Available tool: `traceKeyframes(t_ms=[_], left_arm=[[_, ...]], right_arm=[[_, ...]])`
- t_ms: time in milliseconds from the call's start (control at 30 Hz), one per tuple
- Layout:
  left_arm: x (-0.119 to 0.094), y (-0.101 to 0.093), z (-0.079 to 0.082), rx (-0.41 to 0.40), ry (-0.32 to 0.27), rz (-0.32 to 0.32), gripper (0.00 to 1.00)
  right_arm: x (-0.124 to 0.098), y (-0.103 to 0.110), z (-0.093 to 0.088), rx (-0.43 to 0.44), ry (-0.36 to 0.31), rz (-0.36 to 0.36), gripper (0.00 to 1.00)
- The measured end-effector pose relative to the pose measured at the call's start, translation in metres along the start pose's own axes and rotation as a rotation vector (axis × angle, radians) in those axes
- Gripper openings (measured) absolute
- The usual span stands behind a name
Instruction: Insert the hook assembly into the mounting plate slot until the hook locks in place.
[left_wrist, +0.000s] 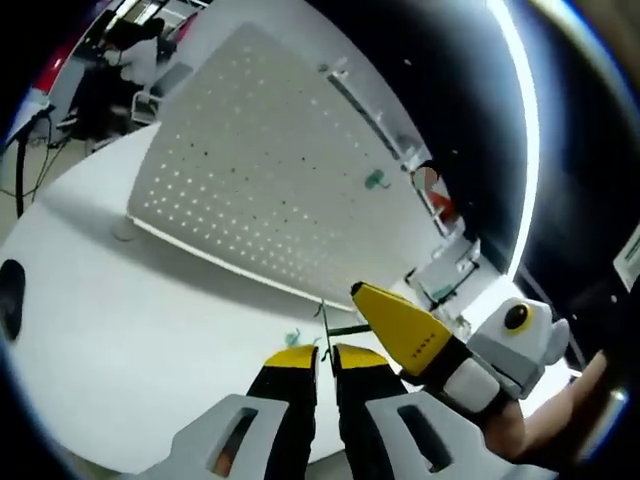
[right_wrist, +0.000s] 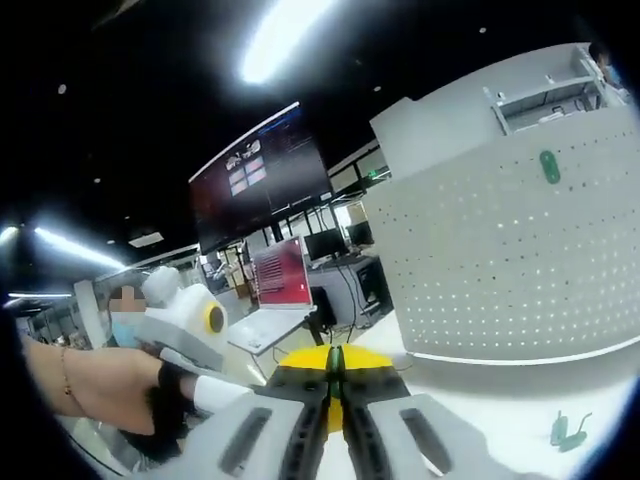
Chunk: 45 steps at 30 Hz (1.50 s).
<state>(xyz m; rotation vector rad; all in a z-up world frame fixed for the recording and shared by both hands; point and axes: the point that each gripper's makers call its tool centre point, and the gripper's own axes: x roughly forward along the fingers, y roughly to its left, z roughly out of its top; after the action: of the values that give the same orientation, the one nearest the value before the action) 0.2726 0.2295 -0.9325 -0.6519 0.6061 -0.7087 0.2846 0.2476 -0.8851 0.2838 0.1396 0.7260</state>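
both grippers (left_wrist: 325, 352) (right_wrist: 335, 362) pinch thin green hooks (left_wrist: 322, 322), mostly hidden, before pegboard (left_wrist: 270, 180)

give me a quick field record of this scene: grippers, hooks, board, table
left gripper: jaws shut on a thin green wire hook
right gripper: jaws shut on a green piece, hard to identify
board: white perforated pegboard, standing on the table
hook on board: small green hook already hanging on it
loose hook: green hook lying on the white table by the board
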Motion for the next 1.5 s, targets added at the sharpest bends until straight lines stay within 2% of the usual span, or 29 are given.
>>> traceKeyframes(t_ms=[333,467,600,667,733,800,833,900,933,1033,1100,1133,1233,1333,1500], left_arm=[[0.002,0.000,-0.007,0.027,0.013,0.005,0.02],[0.003,-0.001,-0.007,0.001,0.013,0.006,0.01],[0.004,0.000,-0.007,0.027,0.029,0.033,0.01],[0.003,0.005,-0.007,0.042,0.031,0.055,0.01],[0.001,0.005,-0.005,0.042,0.017,0.061,0.01],[-0.002,0.010,0.003,0.058,-0.021,0.087,0.01],[-0.006,0.014,0.008,0.080,-0.045,0.114,0.01],[-0.010,0.017,0.010,0.107,-0.035,0.125,0.01],[-0.011,0.019,0.013,0.135,-0.046,0.138,0.01],[-0.016,0.023,0.020,0.222,-0.064,0.172,0.01],[-0.018,0.023,0.022,0.291,-0.066,0.187,0.01],[-0.018,0.022,0.022,0.342,-0.059,0.200,0.01],[-0.017,0.017,0.021,0.424,-0.050,0.204,0.01],[-0.017,0.005,0.025,0.463,-0.088,0.177,0.01],[-0.015,0.001,0.023,0.554,-0.077,0.175,0.01]], right_arm=[[-0.005,-0.001,-0.005,-0.005,0.003,-0.004,0.00],[-0.008,-0.003,-0.005,-0.003,0.006,-0.006,0.00],[-0.008,-0.004,-0.007,0.015,0.019,-0.004,0.00],[-0.005,-0.004,-0.011,0.025,0.052,0.008,0.00],[-0.005,-0.003,-0.009,0.054,0.064,0.015,0.01],[-0.006,-0.004,-0.004,0.089,0.059,0.010,0.07],[-0.007,-0.005,-0.002,0.106,0.062,0.009,0.08],[-0.009,-0.001,0.002,0.162,0.067,0.039,0.08],[-0.010,0.001,0.002,0.161,0.078,0.053,0.09],[-0.010,0.012,0.001,0.223,0.137,0.114,0.14],[-0.008,0.012,-0.001,0.233,0.166,0.118,0.15],[-0.007,0.011,0.003,0.230,0.150,0.112,0.15],[-0.004,0.010,-0.001,0.216,0.169,0.114,0.14],[-0.003,0.013,-0.011,0.238,0.216,0.134,0.13],[-0.003,0.018,-0.010,0.235,0.209,0.143,0.09]])
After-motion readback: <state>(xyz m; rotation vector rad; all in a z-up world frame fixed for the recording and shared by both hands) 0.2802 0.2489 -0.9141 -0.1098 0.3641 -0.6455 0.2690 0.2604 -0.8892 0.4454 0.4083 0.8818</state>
